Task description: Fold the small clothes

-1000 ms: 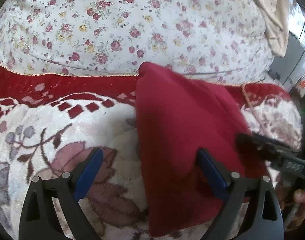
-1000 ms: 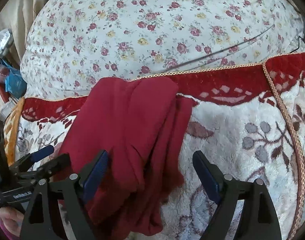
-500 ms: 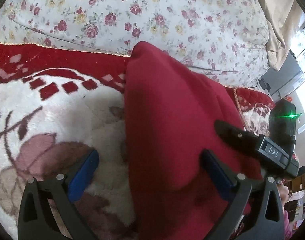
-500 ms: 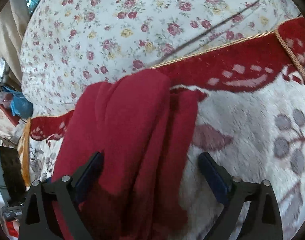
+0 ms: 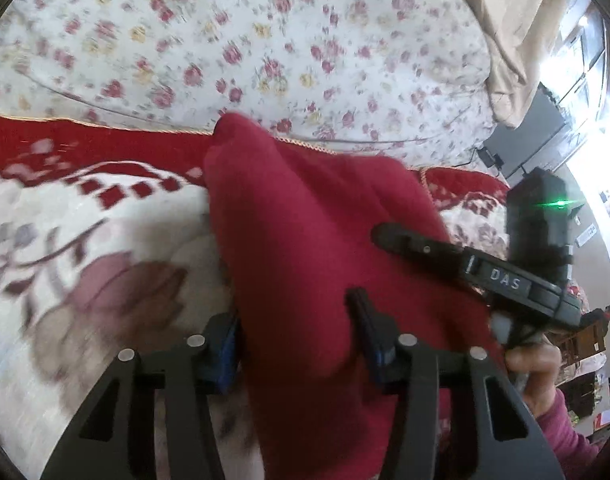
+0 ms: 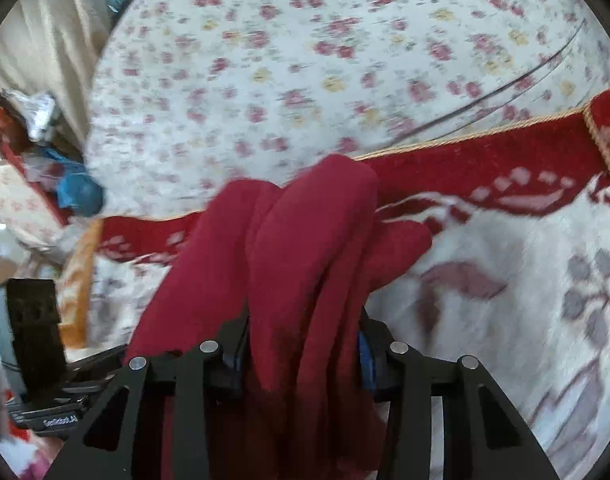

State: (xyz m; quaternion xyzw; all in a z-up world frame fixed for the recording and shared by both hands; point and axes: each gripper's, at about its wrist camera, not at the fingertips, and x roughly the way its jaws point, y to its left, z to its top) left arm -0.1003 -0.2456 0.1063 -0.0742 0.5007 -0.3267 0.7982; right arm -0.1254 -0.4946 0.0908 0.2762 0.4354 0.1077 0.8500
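From my left wrist camera, I saw the red cloth [image 5: 313,248] lying in a long heap on the fluffy white rug [image 5: 85,248] with red and brown flowers on it. The far tip of the cloth reached the rug's red edge, next to the flowery bed sheet [image 5: 233,48]. My left claw [image 5: 295,336] had its two blue pads squeezed in on the near part of the cloth, one on each side, so it was clamped on the red cloth. The cloth bulged up between them. On the right side of this view I saw the other tool [image 5: 485,276], black with a small green light, lying over the cloth's right edge, and a hand [image 5: 533,364] in a pink sleeve gripping it. The picture was a bit blurry.

From my right wrist camera, the red cloth [image 6: 305,264] showed as a few thick folds bunched side by side on the same rug [image 6: 505,280]. My right claw [image 6: 303,350] had its pads pressed tight against both sides of the folds, so it was clamped on the cloth too. At the left there was a blue bag [image 6: 79,192] and a black tool [image 6: 37,328] down low.
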